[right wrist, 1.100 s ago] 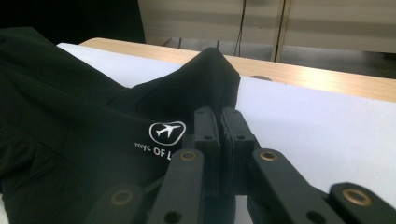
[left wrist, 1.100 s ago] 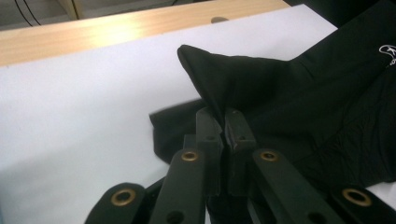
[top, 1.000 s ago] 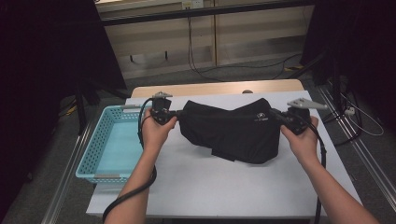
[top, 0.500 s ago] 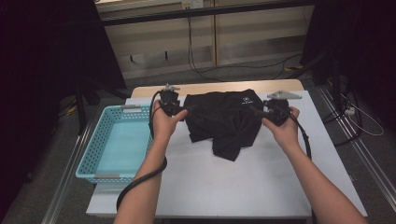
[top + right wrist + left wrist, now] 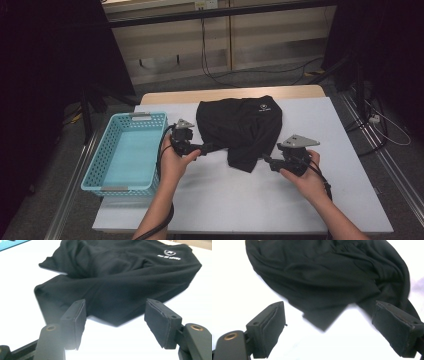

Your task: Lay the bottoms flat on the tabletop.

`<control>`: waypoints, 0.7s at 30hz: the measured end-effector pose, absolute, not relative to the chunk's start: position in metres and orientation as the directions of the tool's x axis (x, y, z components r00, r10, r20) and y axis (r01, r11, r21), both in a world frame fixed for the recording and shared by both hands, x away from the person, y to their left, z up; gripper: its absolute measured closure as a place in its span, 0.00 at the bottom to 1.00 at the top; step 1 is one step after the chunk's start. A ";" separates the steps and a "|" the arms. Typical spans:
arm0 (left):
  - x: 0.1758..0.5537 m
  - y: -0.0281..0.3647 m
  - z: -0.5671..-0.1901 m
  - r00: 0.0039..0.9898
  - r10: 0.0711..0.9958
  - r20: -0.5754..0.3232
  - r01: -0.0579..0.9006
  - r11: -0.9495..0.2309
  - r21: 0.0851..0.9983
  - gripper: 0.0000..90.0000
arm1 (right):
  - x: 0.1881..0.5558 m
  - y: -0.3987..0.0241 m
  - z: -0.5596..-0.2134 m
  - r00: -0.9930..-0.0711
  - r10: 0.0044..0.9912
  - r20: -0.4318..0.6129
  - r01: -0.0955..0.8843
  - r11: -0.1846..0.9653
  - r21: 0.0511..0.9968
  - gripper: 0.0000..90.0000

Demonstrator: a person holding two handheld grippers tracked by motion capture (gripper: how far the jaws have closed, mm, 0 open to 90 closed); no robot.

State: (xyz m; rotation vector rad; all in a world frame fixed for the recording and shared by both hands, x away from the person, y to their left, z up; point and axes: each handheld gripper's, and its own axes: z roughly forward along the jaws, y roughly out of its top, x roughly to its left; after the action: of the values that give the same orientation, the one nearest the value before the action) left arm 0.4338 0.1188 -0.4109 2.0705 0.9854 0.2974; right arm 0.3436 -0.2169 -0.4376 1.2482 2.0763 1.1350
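I see a white table (image 5: 240, 200) filling the lower middle of the high view, with a wooden edge along its far side; behind it, at the top of the frame, runs a pale wall with cables hanging down to a grey floor, and dark curtains close off both upper corners. A blue basket (image 5: 125, 155) sits at the table's left edge. The black shirt (image 5: 242, 125) lies bunched just above the centre of the table, one flap trailing toward the bottom of the frame. My left gripper (image 5: 209, 148) sits at the shirt's lower-left edge and my right gripper (image 5: 264, 160) at its lower-right edge, each pointing in at the cloth. In the left gripper view my jaws have just been opening and now stand wide, nothing between them; the shirt (image 5: 329, 282) fills the upper part of the frame, its corner dipping toward the gap, with white table below it. In the right gripper view my jaws have also just been opening and stand apart, the shirt's (image 5: 120, 282) hem lying just beyond the pads, not clamped. A small white logo (image 5: 169, 253) with a line of lettering under it shows at upper right; I cannot read the words.
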 end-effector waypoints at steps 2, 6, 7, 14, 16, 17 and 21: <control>0.428 0.119 -0.415 0.672 0.733 -0.109 0.539 -0.383 0.750 0.13 | 0.342 -0.215 -0.438 -0.486 0.873 0.034 0.498 0.246 0.831 0.36; 0.418 0.123 -0.426 0.672 0.731 -0.117 0.538 -0.375 0.755 0.12 | 0.336 -0.207 -0.446 -0.525 0.851 0.033 0.500 0.277 0.820 0.37; 0.417 0.122 -0.431 0.677 0.727 -0.115 0.547 -0.393 0.739 0.12 | 0.336 -0.207 -0.447 -0.529 0.847 0.041 0.506 0.276 0.817 0.39; 0.412 0.117 -0.429 0.692 0.715 -0.100 0.527 -0.405 0.747 0.12 | 0.333 -0.199 -0.448 -0.551 0.833 0.053 0.507 0.284 0.813 0.61; 0.412 0.117 -0.428 0.695 0.713 -0.097 0.524 -0.409 0.747 0.12 | 0.332 -0.194 -0.448 -0.573 0.817 0.058 0.505 0.297 0.811 0.67; 0.411 0.116 -0.428 0.693 0.713 -0.106 0.528 -0.402 0.748 0.12 | 0.332 -0.191 -0.448 -0.584 0.809 0.062 0.504 0.302 0.809 0.70; 0.411 0.117 -0.425 0.690 0.717 -0.097 0.522 -0.401 0.753 0.12 | 0.331 -0.180 -0.450 -0.621 0.781 0.067 0.504 0.332 0.797 0.74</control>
State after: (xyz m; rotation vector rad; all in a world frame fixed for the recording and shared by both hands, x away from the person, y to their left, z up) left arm 0.4108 0.1167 -0.4255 2.0949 0.9468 0.3082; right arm 0.3311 -0.1798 -0.4500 1.1447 2.2736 1.1815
